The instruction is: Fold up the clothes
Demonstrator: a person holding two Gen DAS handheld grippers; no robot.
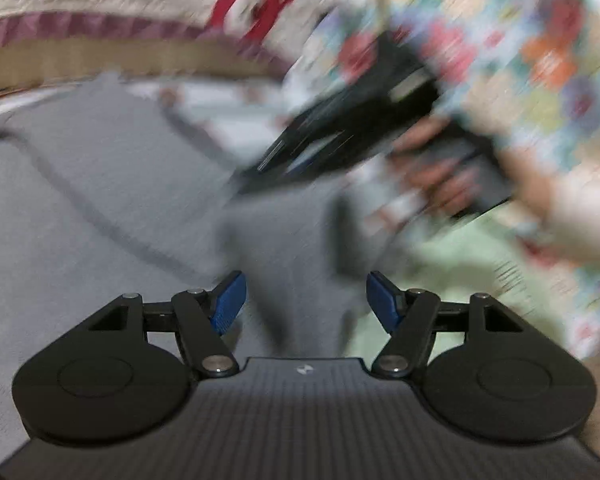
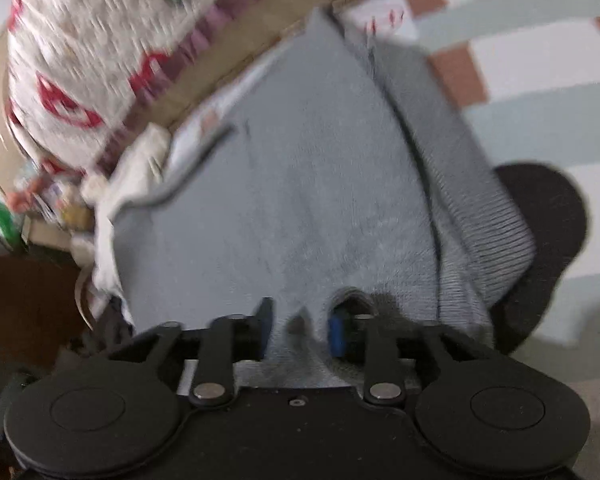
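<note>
Heavy motion blur, soft indoor light, fisheye edges.

Each fisheye looks forward over its own hand-held gripper, close above the grey sweater (image 1: 100, 200). Both views share the sweater and the cream quilt (image 2: 100, 40) with red rings across the upper frame. The left view also catches the right hand-held gripper (image 1: 340, 128) at upper right.

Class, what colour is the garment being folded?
Grey, plain; the garment shows best in the right wrist view, clamped in the right gripper.
</note>
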